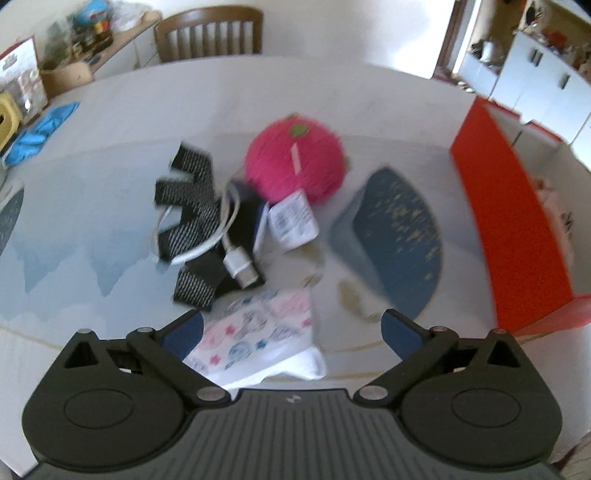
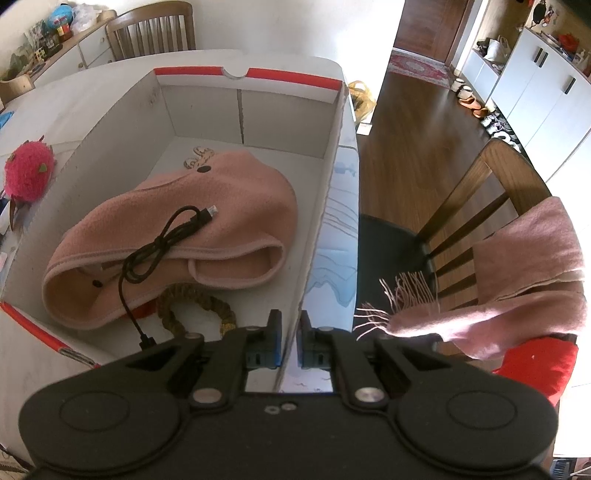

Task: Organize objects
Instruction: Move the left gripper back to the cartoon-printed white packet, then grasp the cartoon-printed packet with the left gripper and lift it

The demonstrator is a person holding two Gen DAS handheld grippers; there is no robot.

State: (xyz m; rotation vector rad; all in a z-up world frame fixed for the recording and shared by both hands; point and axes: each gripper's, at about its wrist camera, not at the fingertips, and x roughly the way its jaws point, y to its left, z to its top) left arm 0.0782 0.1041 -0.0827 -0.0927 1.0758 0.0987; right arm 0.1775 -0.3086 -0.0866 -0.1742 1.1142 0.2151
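In the left wrist view my left gripper [image 1: 291,326] stands open wide over the table. A patterned white packet [image 1: 258,332] lies under it, close to the left finger, and neither pad presses on it. Beyond lie a pink plush ball [image 1: 295,162] with a white tag [image 1: 293,221], a black-and-white strap [image 1: 192,206], a white USB cable [image 1: 238,267] and a dark box [image 1: 247,214]. In the right wrist view my right gripper [image 2: 290,339] is shut on the wall of the white and red cardboard box [image 2: 325,206]. Inside it lie a pink fleece hat [image 2: 207,206], a black cable [image 2: 162,243] and a braided rope [image 2: 195,306].
The box's orange side [image 1: 517,229] stands at the right of the left wrist view. A blue cloth [image 1: 40,129] lies at the table's far left. A wooden chair [image 1: 210,33] stands behind the table. Another chair [image 2: 480,206] with a pink scarf [image 2: 528,266] stands right of the box.
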